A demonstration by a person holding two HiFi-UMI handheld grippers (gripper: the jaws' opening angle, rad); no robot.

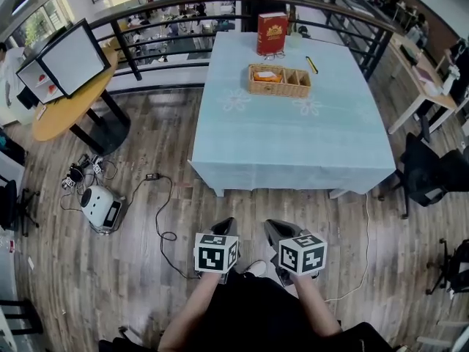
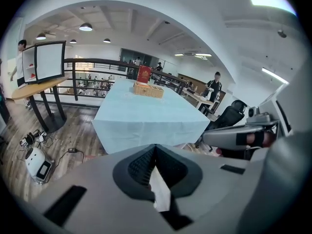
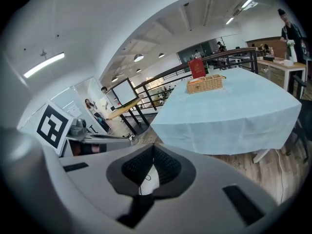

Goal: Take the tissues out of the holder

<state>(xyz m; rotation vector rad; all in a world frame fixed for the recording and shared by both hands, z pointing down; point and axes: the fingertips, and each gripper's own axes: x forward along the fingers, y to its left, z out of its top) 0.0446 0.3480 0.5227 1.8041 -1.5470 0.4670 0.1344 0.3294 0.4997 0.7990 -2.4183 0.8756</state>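
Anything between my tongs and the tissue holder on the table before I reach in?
Nothing visible. The left tongs and right tongs are shut and low by the body, short of the table. Only bare cloth lies before the wicker holder; the red box stands behind it, the pen to its right.

Closed claw (image 3: 152, 150), wicker holder (image 3: 204, 84) on table (image 3: 229, 113)

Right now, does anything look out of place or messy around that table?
Nothing on the table looks spilled or askew: the wicker holder and red box sit upright. The one untidy spot is the floor left of it in the head view, where loose cables trail beside a small white device.
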